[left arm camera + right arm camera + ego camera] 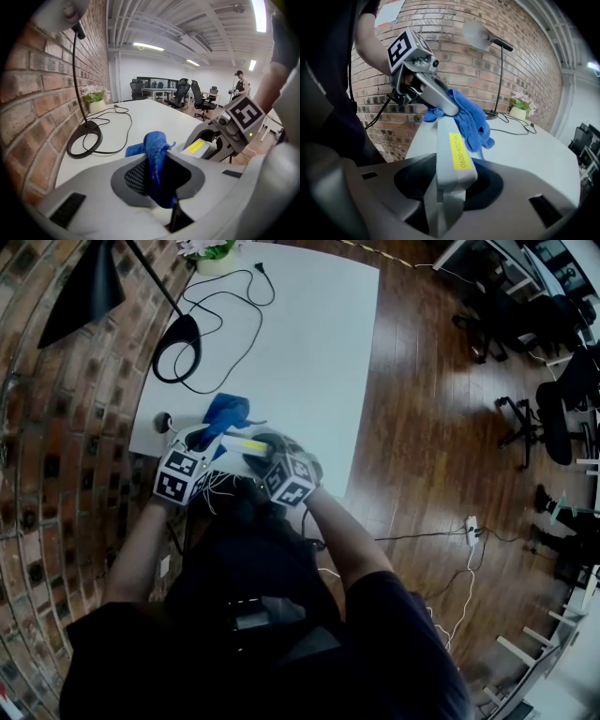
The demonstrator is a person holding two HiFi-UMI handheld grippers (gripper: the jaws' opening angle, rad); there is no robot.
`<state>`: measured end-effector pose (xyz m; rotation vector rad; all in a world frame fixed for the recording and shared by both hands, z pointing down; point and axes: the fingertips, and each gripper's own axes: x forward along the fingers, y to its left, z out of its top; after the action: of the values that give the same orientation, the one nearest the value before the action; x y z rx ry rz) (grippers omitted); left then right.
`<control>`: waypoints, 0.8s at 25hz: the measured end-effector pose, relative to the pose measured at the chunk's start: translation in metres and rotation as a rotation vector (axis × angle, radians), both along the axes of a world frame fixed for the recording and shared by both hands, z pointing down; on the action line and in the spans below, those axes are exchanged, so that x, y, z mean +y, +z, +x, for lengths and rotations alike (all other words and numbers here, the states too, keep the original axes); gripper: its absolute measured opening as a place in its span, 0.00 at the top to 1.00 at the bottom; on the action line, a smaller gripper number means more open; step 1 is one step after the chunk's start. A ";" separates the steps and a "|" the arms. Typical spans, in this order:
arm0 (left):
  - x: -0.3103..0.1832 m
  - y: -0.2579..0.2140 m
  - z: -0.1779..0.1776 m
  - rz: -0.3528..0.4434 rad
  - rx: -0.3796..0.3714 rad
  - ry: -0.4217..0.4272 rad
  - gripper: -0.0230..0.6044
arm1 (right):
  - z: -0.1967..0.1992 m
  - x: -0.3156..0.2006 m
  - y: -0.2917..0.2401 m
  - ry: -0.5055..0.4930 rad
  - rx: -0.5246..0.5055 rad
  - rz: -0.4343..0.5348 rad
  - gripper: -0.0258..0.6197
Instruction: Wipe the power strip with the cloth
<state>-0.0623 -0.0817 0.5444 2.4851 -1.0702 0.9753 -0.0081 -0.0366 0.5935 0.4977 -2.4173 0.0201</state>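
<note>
Power strip [452,154], white with a yellow label, is clamped by one end between the right gripper's [449,185] jaws. It is held over the near edge of the white table [309,334], on the person's side of the desk lamp's ring base [176,348]. The left gripper [157,180] is pinched narrowly on the blue cloth [154,150], which lies against the strip's far end.

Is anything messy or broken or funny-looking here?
Nothing is spilled or broken. The only odd bit: the power strip is not lying on the white table. The right claw holds it up, while the left claw pinches the blue cloth at its far end.
</note>
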 end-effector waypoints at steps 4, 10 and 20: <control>-0.004 0.000 -0.017 0.008 -0.016 -0.017 0.84 | 0.001 0.001 0.001 0.001 0.000 -0.006 0.69; -0.007 0.000 -0.033 0.011 -0.034 -0.042 0.84 | 0.000 -0.001 0.000 0.005 0.003 0.001 0.69; -0.007 -0.002 -0.065 0.027 -0.095 -0.103 0.84 | 0.004 0.001 -0.001 0.012 0.002 -0.006 0.68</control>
<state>-0.1277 -0.0885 0.5426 2.3989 -1.2355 1.0640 -0.0043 -0.0360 0.5929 0.5095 -2.4115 0.0321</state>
